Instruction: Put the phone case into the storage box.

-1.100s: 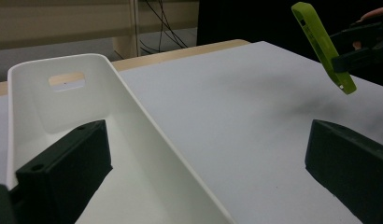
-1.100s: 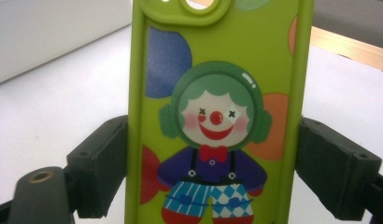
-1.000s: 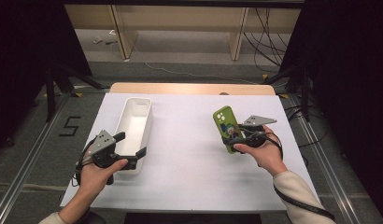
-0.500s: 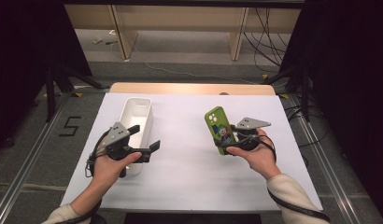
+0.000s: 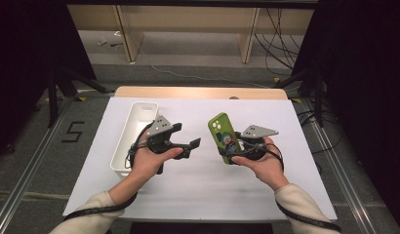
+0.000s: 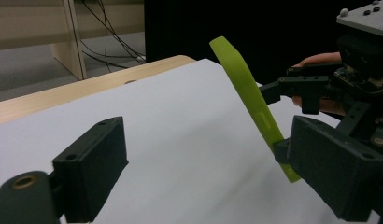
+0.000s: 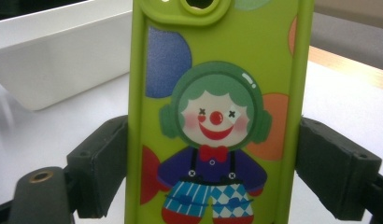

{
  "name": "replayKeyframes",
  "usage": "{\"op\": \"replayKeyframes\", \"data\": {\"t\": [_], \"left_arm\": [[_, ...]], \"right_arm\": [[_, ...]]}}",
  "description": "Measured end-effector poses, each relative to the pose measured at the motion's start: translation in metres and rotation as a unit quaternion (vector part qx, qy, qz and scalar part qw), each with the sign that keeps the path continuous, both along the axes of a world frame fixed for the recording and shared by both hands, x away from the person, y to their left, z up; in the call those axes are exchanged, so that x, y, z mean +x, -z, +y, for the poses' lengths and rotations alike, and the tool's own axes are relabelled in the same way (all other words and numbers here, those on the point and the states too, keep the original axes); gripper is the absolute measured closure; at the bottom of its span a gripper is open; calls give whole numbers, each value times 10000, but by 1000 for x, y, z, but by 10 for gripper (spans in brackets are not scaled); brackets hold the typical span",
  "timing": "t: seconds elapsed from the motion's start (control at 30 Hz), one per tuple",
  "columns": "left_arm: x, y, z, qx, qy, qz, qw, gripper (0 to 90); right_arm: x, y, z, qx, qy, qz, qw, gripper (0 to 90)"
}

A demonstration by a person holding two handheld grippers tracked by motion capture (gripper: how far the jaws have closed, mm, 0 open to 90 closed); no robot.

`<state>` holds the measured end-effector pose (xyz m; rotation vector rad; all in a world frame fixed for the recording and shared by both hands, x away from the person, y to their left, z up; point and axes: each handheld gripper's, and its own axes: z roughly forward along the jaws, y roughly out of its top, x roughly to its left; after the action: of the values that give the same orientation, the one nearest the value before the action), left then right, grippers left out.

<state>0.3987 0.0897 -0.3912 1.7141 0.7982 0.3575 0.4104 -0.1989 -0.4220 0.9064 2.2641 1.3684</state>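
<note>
Case [image 5: 223,138] lifted and held upright over the tabletop [image 5: 203,185] centre, clamped by its side edges in the right gripper [image 5: 237,148]; left gripper [image 5: 184,136], jaws wide but just closing, empty, beside it; handover pending, tray [image 5: 121,151] near left edge unused.

I am seeing cream sleeves with black wrist straps, and each black gripper [image 5: 181,136] [image 5: 230,146] is wearing a grey three-cornered plate and trailing a black cable.

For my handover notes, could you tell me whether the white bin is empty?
Apparently empty: the high view shows only bare white inside the white bin, though the left hand hides its near corner.
</note>
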Motion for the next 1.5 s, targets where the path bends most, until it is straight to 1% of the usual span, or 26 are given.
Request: {"op": "replayKeyframes", "data": {"t": [0.13,0.17,0.2,0.27,0.37,0.43,0.5,0.6,0.67,0.7,0.73,0.8,0.87,0.9,0.93,1.03,1.07,1.13,1.17,1.2,1.23,1.27,1.3,1.33,1.37,1.5], "left_arm": [[5,0,-13,4,42,45,10000,146],[7,-1,-18,12,93,58,9999,151],[7,-1,-18,12,93,58,9999,152],[8,-1,-24,25,132,73,9999,154],[10,0,-34,29,177,134,9998,183],[11,1,-36,12,190,145,9997,194],[14,1,-43,-16,245,160,9996,238],[15,1,-49,-5,273,164,9995,271],[17,2,-54,15,282,221,9994,281],[18,3,-57,-3,258,288,9993,318],[19,4,-60,-3,247,340,9991,318],[20,6,-64,-15,259,409,9988,355],[21,8,-67,-20,264,447,9986,403],[22,10,-70,-28,250,518,9983,446],[22,10,-70,-28,250,518,9983,470],[23,13,-73,-110,251,598,9978,542],[25,14,-75,-175,261,654,9974,565],[25,14,-75,-183,283,669,9972,602],[26,15,-76,-185,285,666,9972,602],[26,15,-76,-209,300,664,9971,626],[27,15,-76,-244,335,638,9971,680],[27,15,-76,-244,335,638,9971,705],[27,14,-77,-264,349,637,9970,705],[27,14,-77,-301,370,652,9967,749],[27,14,-78,-371,431,657,9962,767],[25,13,-82,-413,493,637,9959,818]], "right_arm": [[0,0,1,30,-2,-18,10000,165],[-1,0,2,56,4,-21,10000,165],[-1,0,2,56,4,-21,10000,165],[-2,0,4,73,-5,-24,10000,165],[-3,0,6,86,-20,-56,9999,165],[-3,0,7,83,-27,-53,9999,165],[-4,0,8,100,-31,-53,9999,165],[-4,0,8,108,-26,-58,9999,165],[-4,0,8,116,-26,-60,9999,165],[-5,0,8,114,-15,-70,9999,166],[-5,0,8,114,-15,-70,9999,166],[-5,0,8,124,-2,-86,9999,165],[-5,0,8,137,-11,-93,9999,166],[-5,-1,8,139,-11,-104,9998,165],[-5,-1,8,139,-11,-104,9998,165],[-6,-1,9,120,-16,-138,9998,165],[-6,-1,9,113,-22,-140,9998,165],[-6,-1,10,106,-22,-157,9998,165],[-6,-1,10,106,-22,-157,9998,165],[-6,-1,10,86,-20,-158,9998,165],[-6,-1,10,58,-41,-190,9998,165],[-6,-1,10,58,-41,-190,9998,165],[-7,-1,10,54,-41,-186,9998,165],[-7,-1,11,38,-35,-199,9998,164],[-7,-1,11,24,-30,-210,9998,164],[-7,0,11,-28,13,-264,9996,162]]}}
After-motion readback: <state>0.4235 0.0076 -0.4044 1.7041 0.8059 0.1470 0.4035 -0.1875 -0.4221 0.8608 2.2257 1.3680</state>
